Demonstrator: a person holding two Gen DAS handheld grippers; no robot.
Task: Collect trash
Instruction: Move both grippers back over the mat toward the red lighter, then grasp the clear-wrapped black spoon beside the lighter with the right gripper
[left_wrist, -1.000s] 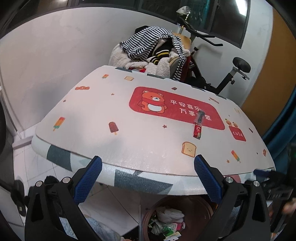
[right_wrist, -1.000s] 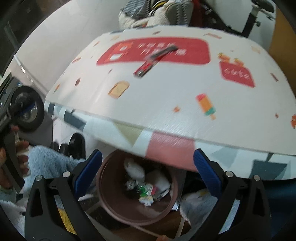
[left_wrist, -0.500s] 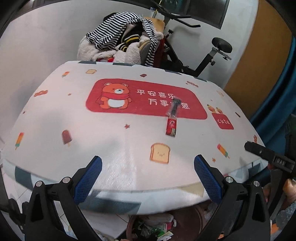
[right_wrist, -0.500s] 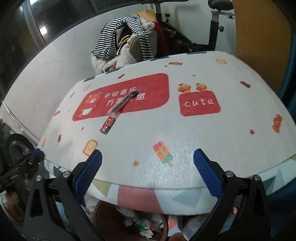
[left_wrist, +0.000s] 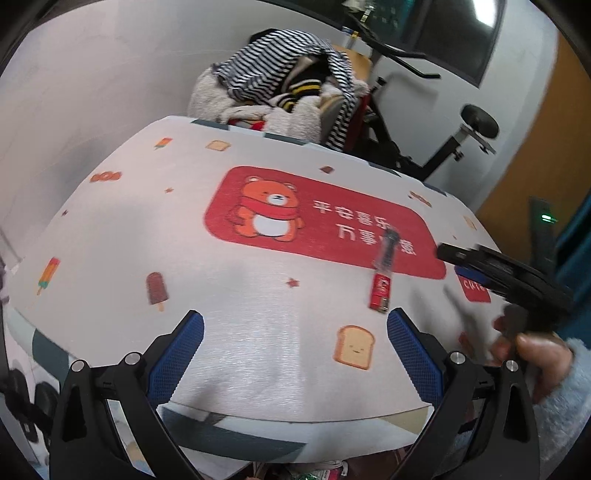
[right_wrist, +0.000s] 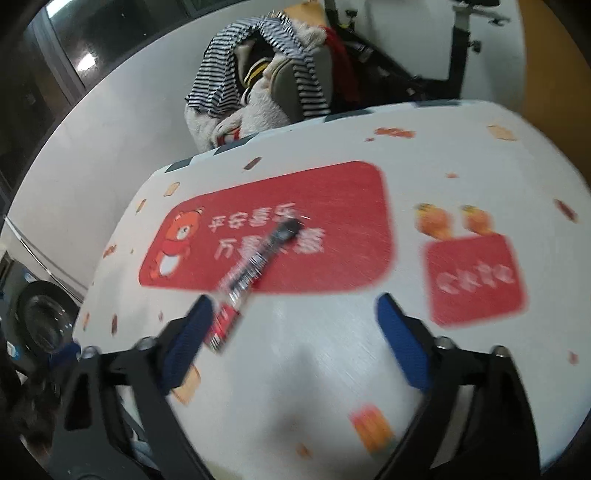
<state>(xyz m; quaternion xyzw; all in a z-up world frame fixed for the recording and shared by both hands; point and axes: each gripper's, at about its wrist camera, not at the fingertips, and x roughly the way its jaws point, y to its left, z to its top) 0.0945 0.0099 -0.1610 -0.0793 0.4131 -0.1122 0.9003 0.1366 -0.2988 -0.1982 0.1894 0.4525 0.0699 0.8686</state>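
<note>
Right gripper (right_wrist: 293, 326) mid-frame, jaws just been closing, still wide, empty; snack wrapper (right_wrist: 255, 269) touching its left finger. Left gripper (left_wrist: 295, 350) agape, empty.

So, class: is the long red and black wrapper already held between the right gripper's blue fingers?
No, the long red and black wrapper lies flat on the table.

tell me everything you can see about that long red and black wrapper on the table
The wrapper is a long, thin, flattened packet, glossy like plastic film: red printed end nearest the cameras, clear middle, dark far end. It lies flat on the tablecloth, its far end over the red bear panel's lower right. Nothing grips it; in the blurred right wrist view its red end sits beside one blue pad.
</note>
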